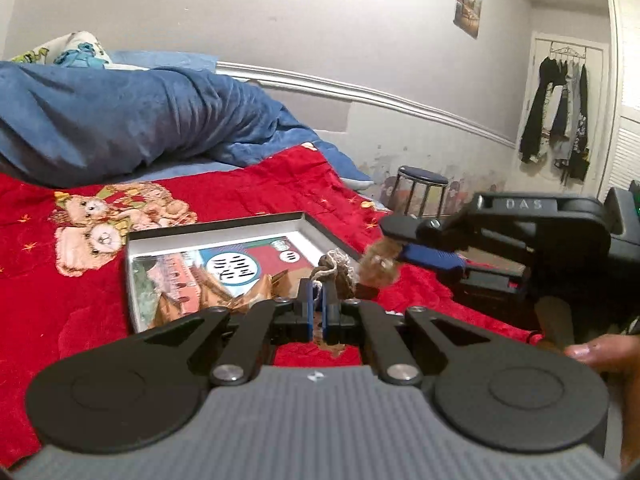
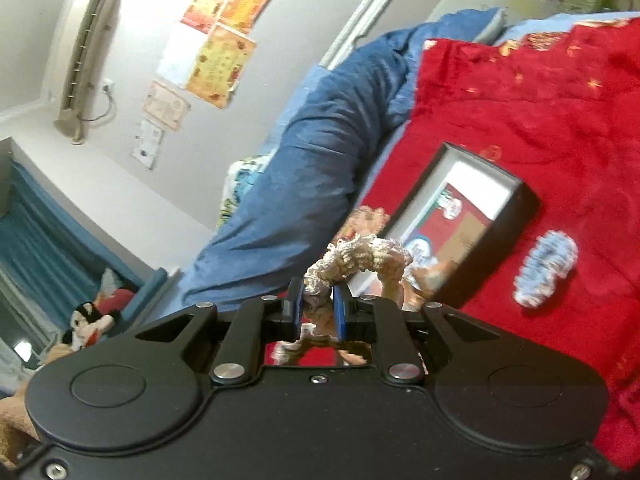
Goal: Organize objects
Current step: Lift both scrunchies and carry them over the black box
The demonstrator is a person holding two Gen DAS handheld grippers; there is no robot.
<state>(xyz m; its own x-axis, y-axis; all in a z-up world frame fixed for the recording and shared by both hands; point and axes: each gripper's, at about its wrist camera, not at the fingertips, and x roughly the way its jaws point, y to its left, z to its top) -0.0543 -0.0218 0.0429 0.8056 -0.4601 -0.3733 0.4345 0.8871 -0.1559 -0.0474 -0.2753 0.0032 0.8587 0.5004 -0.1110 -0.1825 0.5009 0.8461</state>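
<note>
Cream yarn scrunchie (image 2: 360,256): nipped in the right claw (image 2: 318,312), whose pads are closed down to a narrow gap around the fabric; the loop stands up past the tips.
Left claw (image 1: 318,308): closed almost fully on a thin bit of the same pale yarn, apparently so that both claws share one soft, floppy piece.
Right claw from the left view (image 1: 394,258): carries a brown fuzzy tuft just beside the box.
Box (image 1: 136,240): open, shallow, on the red blanket (image 1: 48,300) just beyond both claws; probably the place things go.
Blue-white scrunchie (image 2: 546,268): loose on the blanket beside the box, not yet stowed.
Blue duvet (image 1: 120,120): heaped farther back.
</note>
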